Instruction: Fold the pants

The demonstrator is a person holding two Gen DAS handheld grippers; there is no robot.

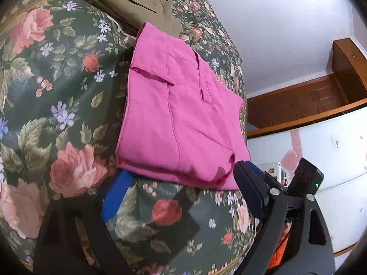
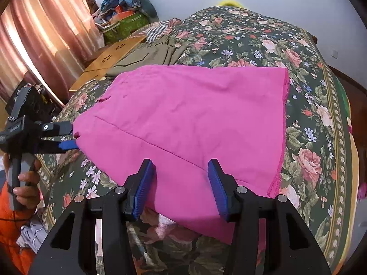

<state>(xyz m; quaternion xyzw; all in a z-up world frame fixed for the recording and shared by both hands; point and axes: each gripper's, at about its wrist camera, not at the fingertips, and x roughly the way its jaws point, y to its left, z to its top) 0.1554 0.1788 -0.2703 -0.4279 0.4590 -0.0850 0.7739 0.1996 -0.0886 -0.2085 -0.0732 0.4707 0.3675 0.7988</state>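
Pink pants (image 2: pixel 183 119) lie folded flat on a floral bedspread (image 2: pixel 309 105); they also show in the left wrist view (image 1: pixel 179 116). My left gripper (image 1: pixel 181 183) is open at the near waist edge of the pants, its jaws apart and nothing between them. It also shows from the side in the right wrist view (image 2: pixel 68 137), at the pants' left corner. My right gripper (image 2: pixel 181 183) is open, its blue pads on either side of the pants' near edge, with the cloth lying between them, not pinched.
Folded olive pants (image 1: pixel 137 4) lie just beyond the pink ones, also seen in the right wrist view (image 2: pixel 146 57). A wooden board (image 2: pixel 107 57), green boxes (image 2: pixel 128 25) and curtains (image 2: pixel 39 34) stand at the left. White drawers (image 1: pixel 339 155) sit past the bed's edge.
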